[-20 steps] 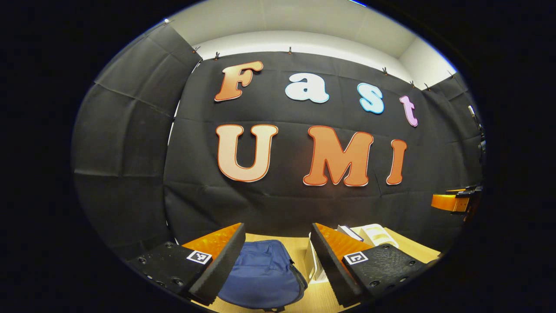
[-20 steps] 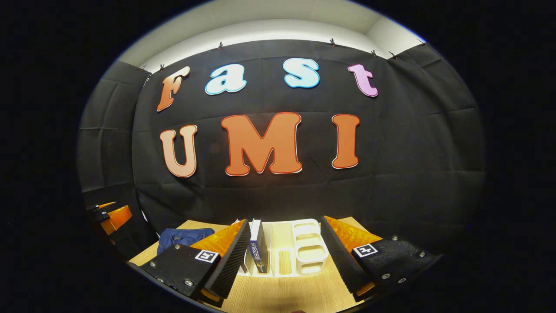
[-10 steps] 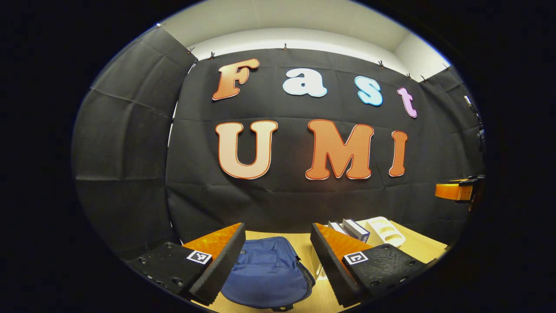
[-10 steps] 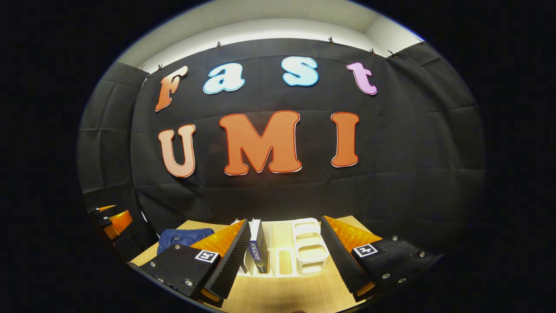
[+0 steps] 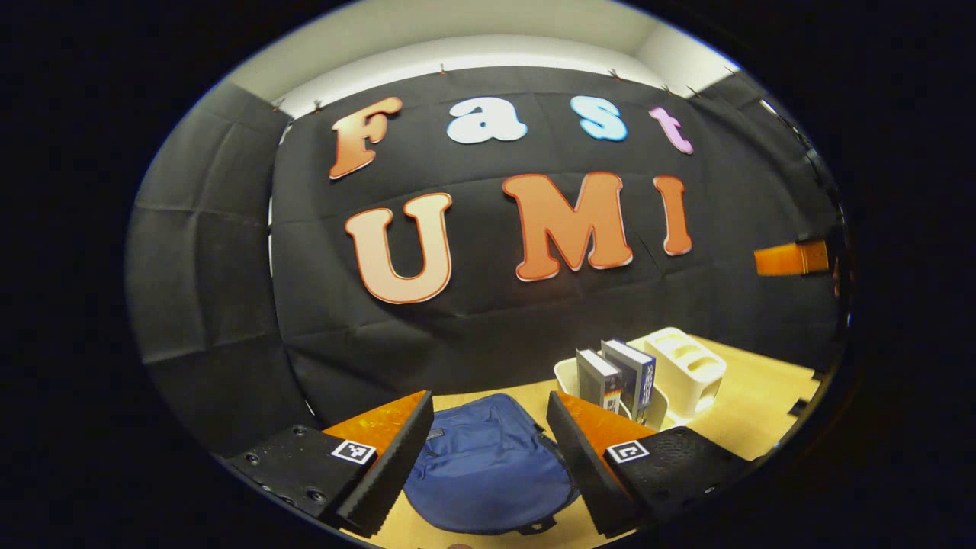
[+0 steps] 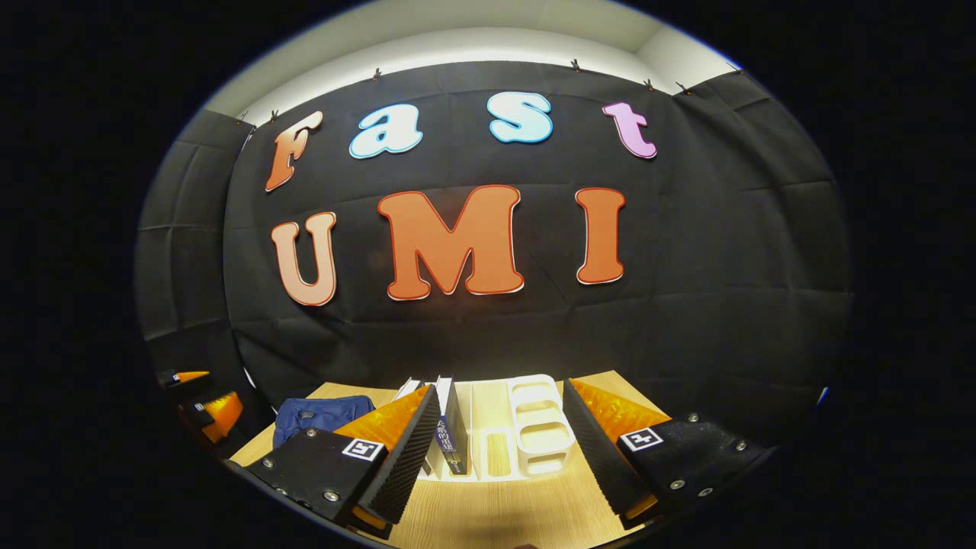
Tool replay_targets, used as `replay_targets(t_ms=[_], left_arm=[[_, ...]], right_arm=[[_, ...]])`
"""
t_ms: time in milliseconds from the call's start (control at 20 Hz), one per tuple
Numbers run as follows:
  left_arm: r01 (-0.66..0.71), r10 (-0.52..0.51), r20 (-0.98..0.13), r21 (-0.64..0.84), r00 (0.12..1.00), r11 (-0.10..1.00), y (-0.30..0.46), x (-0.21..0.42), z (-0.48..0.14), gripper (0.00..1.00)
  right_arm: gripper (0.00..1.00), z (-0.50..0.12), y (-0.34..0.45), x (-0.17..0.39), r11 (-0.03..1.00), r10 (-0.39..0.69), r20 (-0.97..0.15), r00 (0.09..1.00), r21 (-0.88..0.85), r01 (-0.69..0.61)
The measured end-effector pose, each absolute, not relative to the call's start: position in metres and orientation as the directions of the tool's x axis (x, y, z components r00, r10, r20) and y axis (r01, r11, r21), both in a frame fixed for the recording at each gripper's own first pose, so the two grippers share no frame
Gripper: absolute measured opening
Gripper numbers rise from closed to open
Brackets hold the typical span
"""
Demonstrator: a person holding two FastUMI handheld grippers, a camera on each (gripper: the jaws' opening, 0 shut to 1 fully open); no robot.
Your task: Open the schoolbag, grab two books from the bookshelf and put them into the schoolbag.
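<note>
Bare table (image 6: 488, 518) lies before the bookshelf (image 6: 526, 450); the schoolbag (image 5: 488, 473) sits just beside it.

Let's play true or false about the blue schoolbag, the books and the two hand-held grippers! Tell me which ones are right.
1. The schoolbag is blue. True.
2. The books are inside the schoolbag. False: they stand upright in the white bookshelf.
3. The left hand-held gripper is squeezing the schoolbag. False: it is open, with the bag showing between its fingers.
4. The right hand-held gripper is open and holds nothing. True.
5. The schoolbag lies on a wooden table. True.
</note>
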State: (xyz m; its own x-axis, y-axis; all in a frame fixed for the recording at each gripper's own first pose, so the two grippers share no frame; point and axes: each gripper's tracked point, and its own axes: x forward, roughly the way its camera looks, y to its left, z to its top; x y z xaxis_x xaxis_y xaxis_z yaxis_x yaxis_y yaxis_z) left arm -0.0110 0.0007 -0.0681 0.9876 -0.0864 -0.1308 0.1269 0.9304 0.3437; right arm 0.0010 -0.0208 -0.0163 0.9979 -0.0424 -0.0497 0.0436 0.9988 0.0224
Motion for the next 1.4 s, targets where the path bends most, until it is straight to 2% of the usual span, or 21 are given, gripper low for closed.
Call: replay_targets(t_ms=[100,250,300,450,650,850,1100,1400], left_arm=[[0.168,-0.099,-0.177,0.432,0.979,0.886,-0.007,-0.012,-0.09,0.9],[0.258,-0.133,-0.263,0.525,0.956,0.811,-0.023,-0.016,-0.133,1.0],[0.278,-0.134,-0.286,0.56,0.949,0.78,-0.026,-0.018,-0.146,0.95],[0.332,-0.151,-0.315,0.671,0.937,0.663,-0.039,-0.021,-0.178,0.95],[0.48,-0.161,-0.486,0.652,0.859,0.587,-0.058,-0.029,-0.259,0.95],[0.523,-0.085,-0.571,0.669,0.816,0.528,-0.047,-0.031,-0.317,0.96],[0.51,0.065,-0.6,0.728,0.798,0.459,-0.016,-0.013,-0.36,0.97],[0.56,0.111,-0.632,0.744,0.767,0.365,-0.002,-0.004,-0.376,0.96]], right_arm=[[0.96,-0.021,-0.024,0.001,0.998,-0.052,-0.056,0.997,0.02,0.053],[0.96,-0.03,-0.033,-0.002,0.997,-0.066,-0.074,0.995,0.033,0.068],[0.96,-0.033,-0.039,-0.003,0.996,-0.074,-0.082,0.994,0.042,0.078],[0.96,-0.045,-0.056,-0.006,0.992,-0.109,-0.108,0.988,0.058,0.115],[0.96,-0.063,-0.082,-0.011,0.984,-0.166,-0.147,0.975,0.045,0.174],[0.96,-0.077,-0.106,-0.015,0.974,-0.214,-0.186,0.959,0.036,0.224],[0.96,-0.079,-0.129,-0.014,0.964,-0.254,-0.196,0.947,0.022,0.263],[0.97,-0.086,-0.124,0.0,0.969,-0.232,-0.211,0.949,0.028,0.243]])
